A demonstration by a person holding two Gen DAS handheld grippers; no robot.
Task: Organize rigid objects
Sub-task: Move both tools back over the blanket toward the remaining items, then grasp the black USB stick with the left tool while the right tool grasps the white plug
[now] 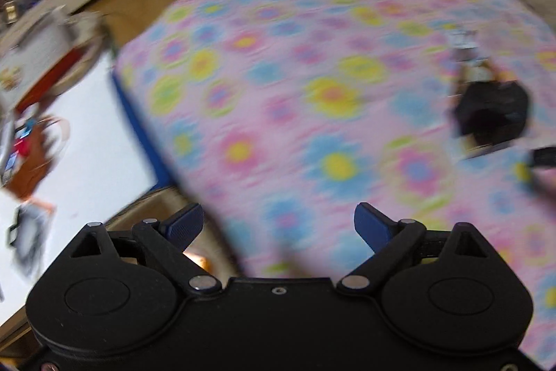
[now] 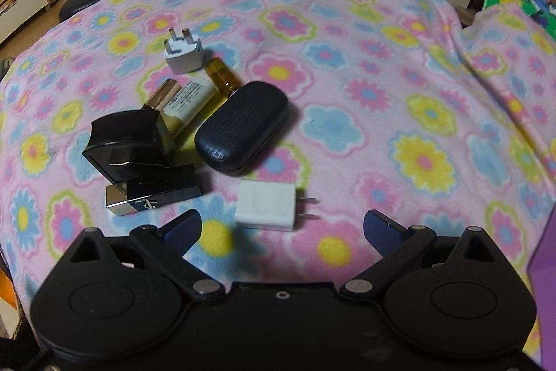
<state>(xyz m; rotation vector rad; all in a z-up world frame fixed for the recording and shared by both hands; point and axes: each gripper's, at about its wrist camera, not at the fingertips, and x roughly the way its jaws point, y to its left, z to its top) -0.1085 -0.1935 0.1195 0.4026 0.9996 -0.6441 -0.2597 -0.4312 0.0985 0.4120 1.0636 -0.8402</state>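
Right gripper [image 2: 281, 225] stands apart and empty, pointing down at the blanket [image 2: 382, 58]. The white charger [image 2: 266, 204] lies just beyond its fingertips, left of centre, prongs pointing right. Left gripper [image 1: 279, 225], also apart and empty, is well away; its view is blurred.

1. The floral blanket [image 2: 347, 86] looks like soft, fuzzy fleece cloth, matt.
2. The white charger [image 2: 266, 204] is smooth matt plastic with 2 shiny metal prongs.
3. The dark case [image 2: 241, 127] has a grid-textured, slightly glossy shell.
4. The amber bottle [image 2: 222, 77] looks translucent and glossy.
5. The black box [image 2: 121, 141] is glossy, reflective plastic.
6. The right gripper [image 2: 281, 228] is matt black plastic with ribbed blue pads [image 2: 182, 230].
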